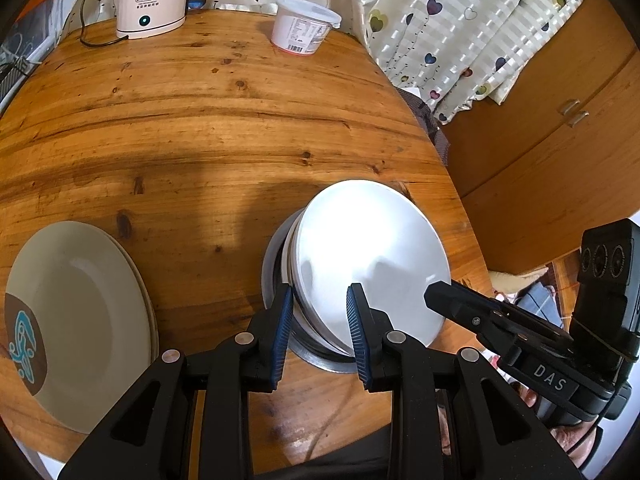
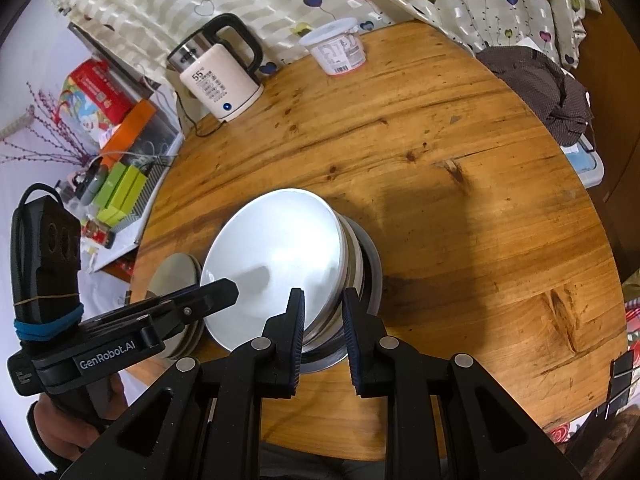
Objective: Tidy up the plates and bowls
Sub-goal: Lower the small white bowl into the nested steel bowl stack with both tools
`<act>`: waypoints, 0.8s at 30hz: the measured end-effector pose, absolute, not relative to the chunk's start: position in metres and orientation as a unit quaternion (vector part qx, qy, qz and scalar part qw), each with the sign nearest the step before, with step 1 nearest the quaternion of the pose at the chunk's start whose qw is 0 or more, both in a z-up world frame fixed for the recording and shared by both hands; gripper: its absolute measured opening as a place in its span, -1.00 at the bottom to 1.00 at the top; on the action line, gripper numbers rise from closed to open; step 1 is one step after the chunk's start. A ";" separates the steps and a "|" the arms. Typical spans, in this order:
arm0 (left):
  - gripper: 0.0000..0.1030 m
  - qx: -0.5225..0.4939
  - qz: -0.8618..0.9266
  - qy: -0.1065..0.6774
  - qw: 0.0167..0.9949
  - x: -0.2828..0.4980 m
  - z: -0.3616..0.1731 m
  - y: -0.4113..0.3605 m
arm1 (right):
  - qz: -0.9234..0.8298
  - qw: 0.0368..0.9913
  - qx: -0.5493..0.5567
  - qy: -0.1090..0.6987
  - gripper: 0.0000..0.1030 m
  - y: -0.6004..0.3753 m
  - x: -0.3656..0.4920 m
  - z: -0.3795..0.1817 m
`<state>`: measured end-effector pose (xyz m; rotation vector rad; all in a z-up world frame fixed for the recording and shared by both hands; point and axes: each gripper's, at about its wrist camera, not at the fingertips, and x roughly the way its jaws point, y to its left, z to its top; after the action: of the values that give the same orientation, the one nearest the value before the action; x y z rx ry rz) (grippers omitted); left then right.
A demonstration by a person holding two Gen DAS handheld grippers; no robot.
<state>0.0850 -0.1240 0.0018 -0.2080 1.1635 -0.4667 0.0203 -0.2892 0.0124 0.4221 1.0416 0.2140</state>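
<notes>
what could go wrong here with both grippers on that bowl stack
1. Both the left gripper and right gripper pinch only the near rim of the white bowl stack, which looks tilted; the nested bowls might slide apart.
2. The steel bowl underneath looks loosely seated and could drop out onto the table.
3. Swinging left might knock the beige plates nearby.

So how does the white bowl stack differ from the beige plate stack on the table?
The white bowls are plain, while the top beige plate carries a brown patch with a teal pattern. The bowls are deep and nest in a metal bowl; the plates are shallow and lie straight on the table. Both grippers' fingers straddle the bowls' rims; the plates are untouched. Both are stacked crockery.
</notes>
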 end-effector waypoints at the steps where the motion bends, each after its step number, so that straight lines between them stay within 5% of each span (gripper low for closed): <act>1: -0.46 -0.096 -0.218 0.543 0.805 0.085 0.002 -0.124 | 0.101 0.841 0.198 0.493 -0.61 -0.289 0.021 0.012; 24: -0.42 -0.075 -0.220 0.484 0.844 0.074 0.011 -0.117 | 0.120 0.854 0.176 0.475 -0.58 -0.292 0.016 0.018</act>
<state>0.0743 -0.1166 0.0112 -0.1593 1.0220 -0.4639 0.0161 -0.2918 0.0180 0.3701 0.9997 0.2522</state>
